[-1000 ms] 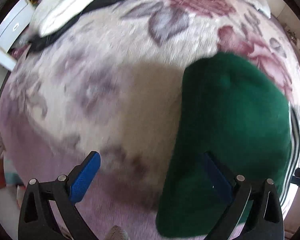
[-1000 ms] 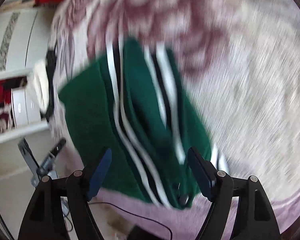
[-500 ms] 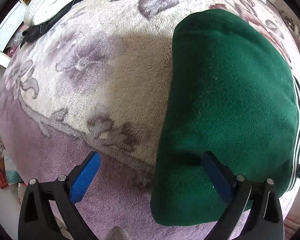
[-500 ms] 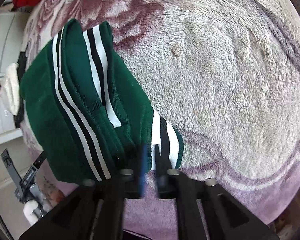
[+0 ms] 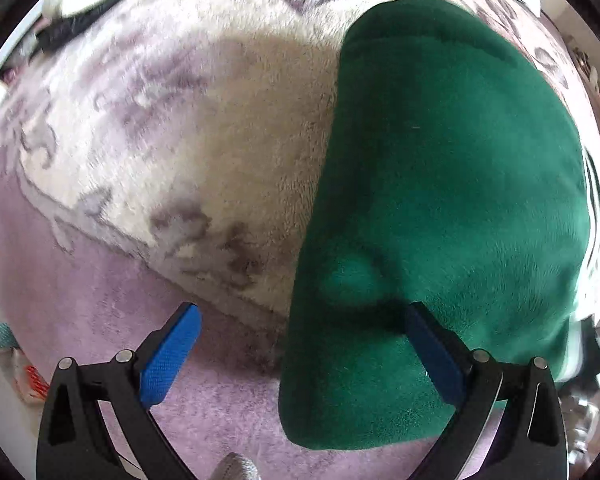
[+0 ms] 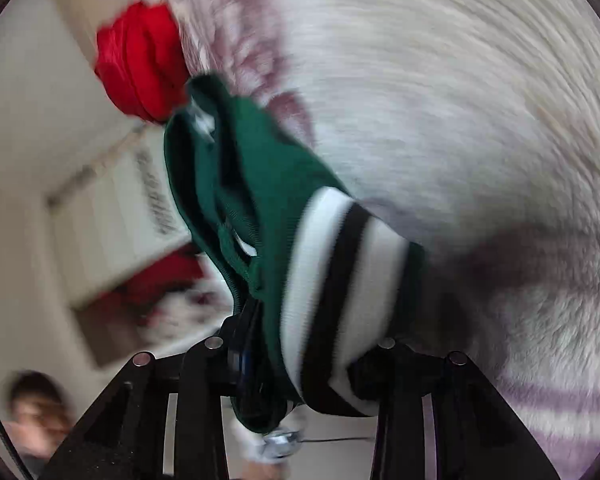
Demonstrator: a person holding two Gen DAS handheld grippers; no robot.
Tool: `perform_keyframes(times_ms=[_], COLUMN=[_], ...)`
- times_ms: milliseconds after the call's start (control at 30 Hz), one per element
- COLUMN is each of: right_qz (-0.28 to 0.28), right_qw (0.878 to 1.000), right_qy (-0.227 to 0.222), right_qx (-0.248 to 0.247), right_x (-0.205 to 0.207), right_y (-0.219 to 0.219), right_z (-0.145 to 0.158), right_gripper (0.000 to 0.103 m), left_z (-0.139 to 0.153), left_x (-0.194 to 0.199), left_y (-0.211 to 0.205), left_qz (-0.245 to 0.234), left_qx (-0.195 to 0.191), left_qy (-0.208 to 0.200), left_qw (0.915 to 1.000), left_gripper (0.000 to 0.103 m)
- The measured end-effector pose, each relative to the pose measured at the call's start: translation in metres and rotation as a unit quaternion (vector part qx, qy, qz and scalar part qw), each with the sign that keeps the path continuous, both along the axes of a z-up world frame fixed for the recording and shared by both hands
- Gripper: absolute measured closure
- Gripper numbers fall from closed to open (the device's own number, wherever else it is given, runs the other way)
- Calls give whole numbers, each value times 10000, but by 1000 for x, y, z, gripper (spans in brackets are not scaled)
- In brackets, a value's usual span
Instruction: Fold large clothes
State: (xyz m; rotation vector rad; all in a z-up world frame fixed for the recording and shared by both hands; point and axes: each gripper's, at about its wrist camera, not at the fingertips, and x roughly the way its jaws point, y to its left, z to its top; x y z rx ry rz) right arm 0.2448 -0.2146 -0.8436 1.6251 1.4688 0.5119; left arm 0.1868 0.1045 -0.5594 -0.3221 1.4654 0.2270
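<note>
A folded dark green fleece garment [image 5: 440,184] with white and black striped trim lies on a floral plush blanket [image 5: 172,128]. My left gripper [image 5: 300,344] is open, its right finger over the garment's near left part and its left finger over bare blanket. In the right wrist view my right gripper [image 6: 300,360] is shut on the garment's striped hem [image 6: 332,280] and holds that edge lifted, the green folds [image 6: 228,168] hanging toward the left. The view is blurred by motion.
A red garment [image 6: 140,60] lies at the far end of the blanket. A white and black item [image 5: 72,16] lies at the blanket's far left. White furniture [image 6: 112,208] stands beyond the bed. A person's face [image 6: 36,408] shows at lower left.
My right gripper closed on the striped hem and has lifted and swung it, tilting its view. My left gripper stayed open and moved slightly closer over the garment's near left corner.
</note>
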Motion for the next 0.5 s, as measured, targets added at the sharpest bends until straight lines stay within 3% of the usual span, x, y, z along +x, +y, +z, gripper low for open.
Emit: perform_keyframes(times_ms=[67,133,200,267,400,500], right_qz=[264,706,1086,1322,1140,1141], right_qw=[9996,9948,9788,9526,9325,9209], right_qy=[-76,47,-10,-283,-874,-1404], right_qx=[-116,-737,-1738,-2726,-3313,-3452], right_x=[7,15,21,31,74,130], right_y=[1,-3,-12,-20,-16,27], right_z=[2,26,53,90,140,163], right_gripper=[58,43,36,28,26,26], left_z=[3,8,16,23,35,36], left_x=[-1,-2,-4,-6,-7,-2], left_y=[-1,-3,-4,-4,3,10], left_qz=[-23,-154,-206,-209,-115,-59], left_qx=[79,286,468,560,666,767], left_qy=[1,-22,-100,-187,-343,-402], left_qw=[10000,9995,9986,9980,9971,9962], left_gripper=[0,0,0,0,0,0])
